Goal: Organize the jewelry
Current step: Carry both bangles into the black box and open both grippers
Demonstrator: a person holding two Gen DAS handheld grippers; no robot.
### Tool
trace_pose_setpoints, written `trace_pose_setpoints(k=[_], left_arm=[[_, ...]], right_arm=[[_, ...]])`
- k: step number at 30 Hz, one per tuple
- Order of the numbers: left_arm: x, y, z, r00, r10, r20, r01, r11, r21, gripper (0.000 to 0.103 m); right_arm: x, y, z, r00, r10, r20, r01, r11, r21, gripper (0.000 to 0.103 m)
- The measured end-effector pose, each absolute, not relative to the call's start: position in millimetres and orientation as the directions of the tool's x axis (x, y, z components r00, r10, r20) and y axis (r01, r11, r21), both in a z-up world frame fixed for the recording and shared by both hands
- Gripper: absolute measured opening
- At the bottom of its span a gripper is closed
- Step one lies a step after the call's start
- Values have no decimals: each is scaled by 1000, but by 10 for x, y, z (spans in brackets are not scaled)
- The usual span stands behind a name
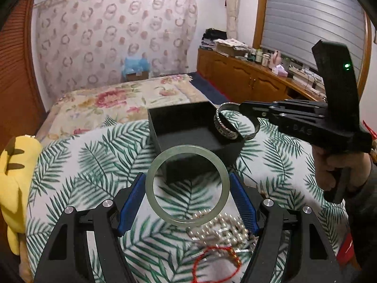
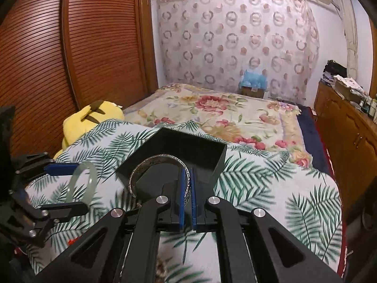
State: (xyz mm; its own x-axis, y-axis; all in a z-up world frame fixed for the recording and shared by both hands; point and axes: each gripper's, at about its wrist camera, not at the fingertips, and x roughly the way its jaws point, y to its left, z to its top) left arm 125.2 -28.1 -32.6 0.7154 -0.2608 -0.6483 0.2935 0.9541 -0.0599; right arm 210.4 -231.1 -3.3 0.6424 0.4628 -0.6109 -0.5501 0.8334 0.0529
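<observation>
An open black box (image 1: 188, 127) sits on a palm-leaf cloth (image 1: 77, 165); it also shows in the right wrist view (image 2: 179, 146). My left gripper (image 1: 187, 181) is shut on a pale green jade bangle (image 1: 150, 184), held just in front of the box; the bangle also shows in the right wrist view (image 2: 90, 174). My right gripper (image 2: 188, 174) is shut on a silver cuff bracelet (image 2: 150, 162), held over the box's right edge; the cuff also shows in the left wrist view (image 1: 226, 132). A pearl bracelet (image 1: 221, 231) and a red cord bracelet (image 1: 214, 257) lie under my left gripper.
A yellow plush toy (image 1: 16, 165) lies at the cloth's left edge. A floral bedspread (image 2: 223, 118) stretches beyond the box. A wooden cabinet (image 1: 247, 75) with clutter stands at the right, a slatted wardrobe (image 2: 59, 59) at the left.
</observation>
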Motion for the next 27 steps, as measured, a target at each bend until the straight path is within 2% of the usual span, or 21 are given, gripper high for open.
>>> trace_pose_setpoints(k=[12,27], left_arm=[[1608,-374,-247,718,-236,-654,283,958,-35,69],[2089,-770,-385,687,-185,-703,300,953,42,69]], right_arm=[[2469,-2149,-244,602,475,-642,-568,820,75,9],[2050,-2852,-221,653,467,-597,-502,856,120,9]])
